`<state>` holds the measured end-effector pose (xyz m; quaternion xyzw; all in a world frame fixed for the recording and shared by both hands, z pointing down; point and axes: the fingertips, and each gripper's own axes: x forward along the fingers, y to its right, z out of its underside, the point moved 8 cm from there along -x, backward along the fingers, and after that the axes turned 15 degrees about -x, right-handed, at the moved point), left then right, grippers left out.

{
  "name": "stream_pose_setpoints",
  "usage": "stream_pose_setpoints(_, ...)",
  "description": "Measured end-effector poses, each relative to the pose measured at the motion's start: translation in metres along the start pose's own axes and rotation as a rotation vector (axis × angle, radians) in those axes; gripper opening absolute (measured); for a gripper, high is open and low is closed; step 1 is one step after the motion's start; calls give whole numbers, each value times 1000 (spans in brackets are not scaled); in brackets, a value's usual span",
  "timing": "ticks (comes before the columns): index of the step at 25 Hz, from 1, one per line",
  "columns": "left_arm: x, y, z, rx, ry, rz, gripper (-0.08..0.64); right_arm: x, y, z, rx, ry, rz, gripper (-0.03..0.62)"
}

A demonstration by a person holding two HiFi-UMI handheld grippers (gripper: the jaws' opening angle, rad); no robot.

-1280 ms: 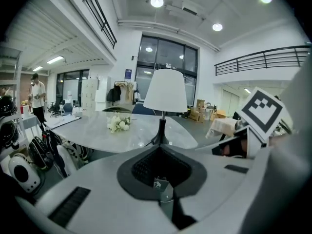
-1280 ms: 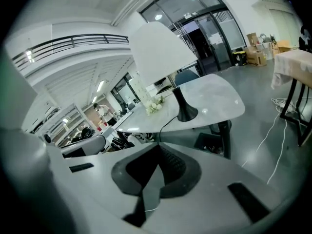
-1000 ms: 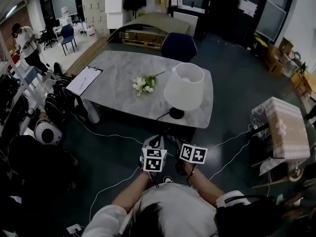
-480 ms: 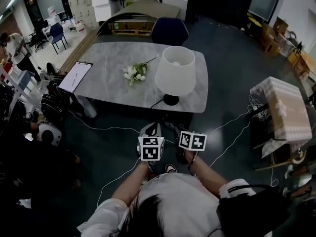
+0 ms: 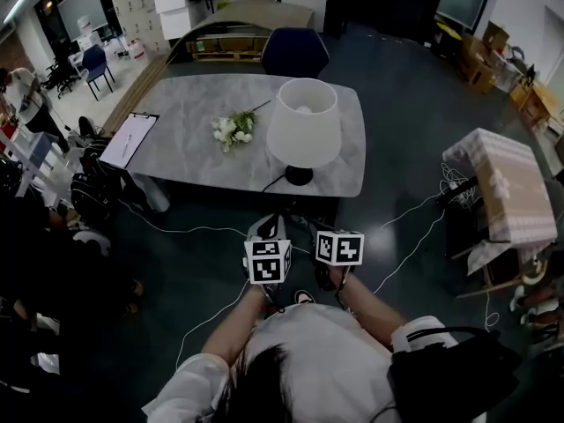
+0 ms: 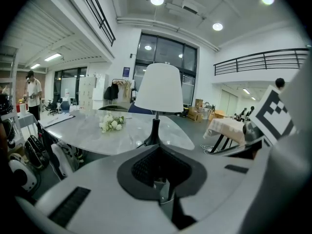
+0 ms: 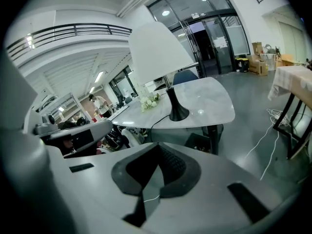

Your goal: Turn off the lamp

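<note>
The lamp, with a white shade (image 5: pixel 304 122) on a black stem and round base (image 5: pixel 298 176), stands near the front right edge of the grey marble table (image 5: pixel 194 152). Its black cord (image 5: pixel 269 186) runs off the table's front edge. Both grippers are held close to the person's body, well short of the table. My left gripper (image 5: pixel 270 227) and right gripper (image 5: pixel 310 234) point toward the lamp, side by side. The left gripper view has the shade (image 6: pixel 159 88) straight ahead. In the right gripper view the lamp base (image 7: pixel 178 114) is ahead. Both pairs of jaws are shut on nothing.
White flowers (image 5: pixel 231 129) and a clipboard (image 5: pixel 129 137) lie on the table. A dark blue chair (image 5: pixel 295 53) stands behind it. A cloth-covered stand (image 5: pixel 498 192) is at the right, white cables (image 5: pixel 414 236) cross the dark floor, and bags (image 5: pixel 88 192) sit left of the table.
The table and lamp have slid up and left in the head view as the camera shifted. Both grippers stay by the body, still shut.
</note>
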<state>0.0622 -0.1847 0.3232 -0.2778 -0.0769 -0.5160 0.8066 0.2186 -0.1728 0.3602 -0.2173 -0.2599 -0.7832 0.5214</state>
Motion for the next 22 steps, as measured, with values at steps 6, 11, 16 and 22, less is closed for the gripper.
stream_pose_setpoints(6, 3, 3, 1, -6, -5, -6, 9, -5, 4, -1, -2, 3, 9, -2)
stream_pose_setpoints(11, 4, 4, 2, -13, -5, -4, 9, -7, 5, 4, 17, -1, 13, -2)
stream_pose_setpoints(16, 5, 4, 6, -13, -10, -7, 9, -10, 5, 6, 13, 15, 27, -2)
stream_pose_setpoints(22, 3, 6, 10, -23, -13, -14, 9, -18, 10, 8, 10, 8, 54, -2)
